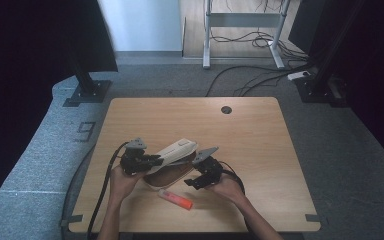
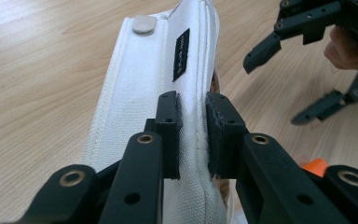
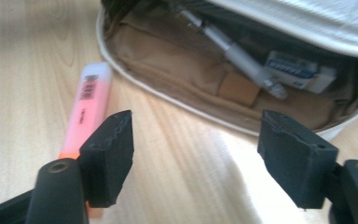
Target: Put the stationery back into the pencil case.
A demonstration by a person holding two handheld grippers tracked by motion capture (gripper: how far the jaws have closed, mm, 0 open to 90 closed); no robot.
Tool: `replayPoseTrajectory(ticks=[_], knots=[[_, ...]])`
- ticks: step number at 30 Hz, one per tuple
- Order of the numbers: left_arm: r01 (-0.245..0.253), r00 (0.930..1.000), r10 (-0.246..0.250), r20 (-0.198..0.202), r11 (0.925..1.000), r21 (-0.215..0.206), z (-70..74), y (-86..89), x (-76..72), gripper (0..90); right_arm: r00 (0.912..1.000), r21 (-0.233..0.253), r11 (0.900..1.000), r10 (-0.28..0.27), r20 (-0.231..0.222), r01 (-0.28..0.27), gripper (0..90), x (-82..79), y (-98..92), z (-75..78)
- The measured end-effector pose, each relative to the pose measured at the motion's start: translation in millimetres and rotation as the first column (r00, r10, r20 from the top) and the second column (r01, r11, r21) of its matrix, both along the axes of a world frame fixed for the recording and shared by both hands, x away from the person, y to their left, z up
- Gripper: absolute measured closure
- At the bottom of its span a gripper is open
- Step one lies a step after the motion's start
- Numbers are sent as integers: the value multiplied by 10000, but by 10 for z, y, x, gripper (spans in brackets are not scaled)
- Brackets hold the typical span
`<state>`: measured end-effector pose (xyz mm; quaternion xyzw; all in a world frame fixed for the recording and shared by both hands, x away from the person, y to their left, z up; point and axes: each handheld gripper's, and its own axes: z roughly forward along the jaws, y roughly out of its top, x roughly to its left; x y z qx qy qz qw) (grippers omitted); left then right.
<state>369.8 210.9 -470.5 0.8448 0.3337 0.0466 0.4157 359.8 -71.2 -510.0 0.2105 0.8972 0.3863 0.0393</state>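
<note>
Hands came up from the bottom of the high view, and each held 1 black gripper over the wooden table.

At the left of the middle, the left gripper was clamped on the white lid of a pencil case. In the left gripper view, its 2 jaws pinched the lid's sewn edge tight, low in the middle of the frame. The lid was lifted up, so the case stood open like a mouth. A black label and a small grey snap sat near the top of that frame.

In the right gripper view, the brown inside of the case showed along the top. A silver pen and a white eraser lay in it, at the upper right.

An orange highlighter lay flat on the table, just below the case in the high view and touching nothing else that I could see.

At the right of the middle, the right gripper had its jaws wide apart and held nothing. It hung low beside the case, with the highlighter by its left jaw in its own view.

I think the step was holding the case open to put the highlighter in. Next, the right gripper would need to slide over the highlighter, line its jaws across it, close, and lift it in. The left one should keep the lid up.
</note>
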Motion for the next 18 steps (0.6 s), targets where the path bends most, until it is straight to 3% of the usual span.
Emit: replayPoseTrajectory(ticks=[13, 18], knots=[[6, 10000, -6, -17, 10000, -7, 0, -4, -1, 756, 9970, 157, 9981, 609, -473, -602, 250, -276, 67, -108], [1, 10000, -1, 2, 10000, -5, 1, -6, -3, 755, 9931, 216, 9948, 1006, -604, -995, 309, -383, 134, -138]])
